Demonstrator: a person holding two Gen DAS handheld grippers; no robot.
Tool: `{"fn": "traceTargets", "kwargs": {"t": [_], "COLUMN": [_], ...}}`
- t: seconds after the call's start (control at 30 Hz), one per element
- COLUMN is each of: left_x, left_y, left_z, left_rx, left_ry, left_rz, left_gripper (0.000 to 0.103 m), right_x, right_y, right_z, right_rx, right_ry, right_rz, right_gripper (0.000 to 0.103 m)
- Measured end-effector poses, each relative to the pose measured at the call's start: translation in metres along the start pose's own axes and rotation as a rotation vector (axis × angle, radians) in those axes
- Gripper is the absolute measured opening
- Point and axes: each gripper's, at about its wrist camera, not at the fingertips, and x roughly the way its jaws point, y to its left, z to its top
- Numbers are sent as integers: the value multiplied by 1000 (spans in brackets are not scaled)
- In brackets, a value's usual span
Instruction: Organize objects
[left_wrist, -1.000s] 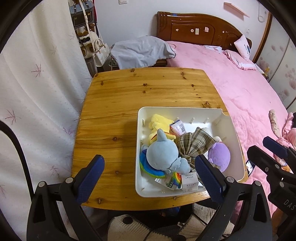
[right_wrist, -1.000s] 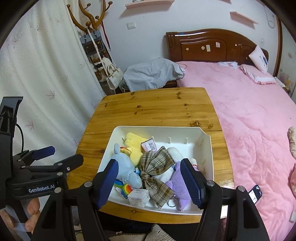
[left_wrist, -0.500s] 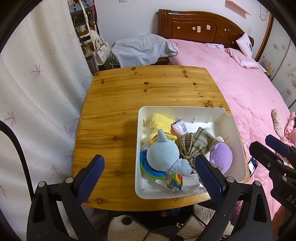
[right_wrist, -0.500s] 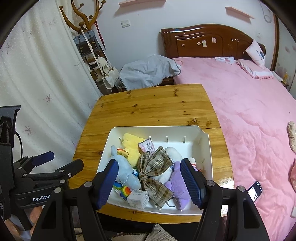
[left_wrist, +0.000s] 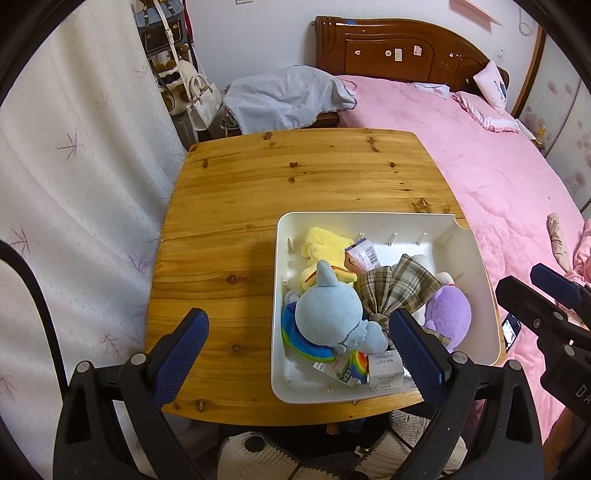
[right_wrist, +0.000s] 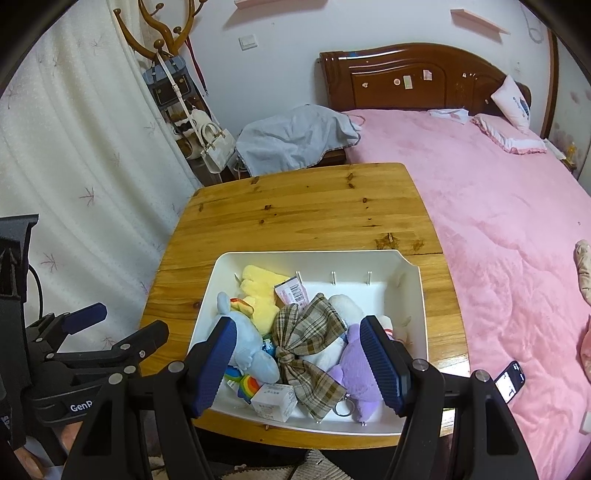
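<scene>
A white bin (left_wrist: 476, 258) (right_wrist: 413, 291) sits on the near right of the wooden table (left_wrist: 266, 199) (right_wrist: 303, 214). It holds a blue plush (left_wrist: 328, 314) (right_wrist: 243, 350), a yellow plush (left_wrist: 321, 243) (right_wrist: 262, 288), a purple plush (left_wrist: 448, 314) (right_wrist: 354, 376), a plaid bow (left_wrist: 395, 288) (right_wrist: 306, 332), a pink packet (left_wrist: 364, 254) (right_wrist: 291, 291) and a small white box (left_wrist: 386, 369) (right_wrist: 275, 400). My left gripper (left_wrist: 299, 354) is open and empty above the table's near edge. My right gripper (right_wrist: 299, 365) is open and empty above the bin's near side.
A pink bed (right_wrist: 498, 206) runs along the table's right side, with a phone (right_wrist: 511, 380) on it. A white curtain (left_wrist: 74, 177) hangs at the left. A grey cloth (right_wrist: 295, 136) and a coat rack with bags (right_wrist: 177, 85) stand behind the table.
Both grippers have drawn back and risen slightly, so the table and bin look a little farther away. Nothing in the bin has moved.
</scene>
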Motion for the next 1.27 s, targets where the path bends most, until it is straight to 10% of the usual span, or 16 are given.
{"fn": "traceTargets", "kwargs": {"t": [1.27], "left_x": [13], "left_y": [-6], "left_z": [-7], "left_rx": [-9], "left_ry": [25], "left_rz": [-4], "left_gripper": [99], "right_x": [18], "right_y": [1], "right_z": [-9], "right_rx": [27], "right_ry": [40], "right_rz": [2], "right_gripper": [70]}}
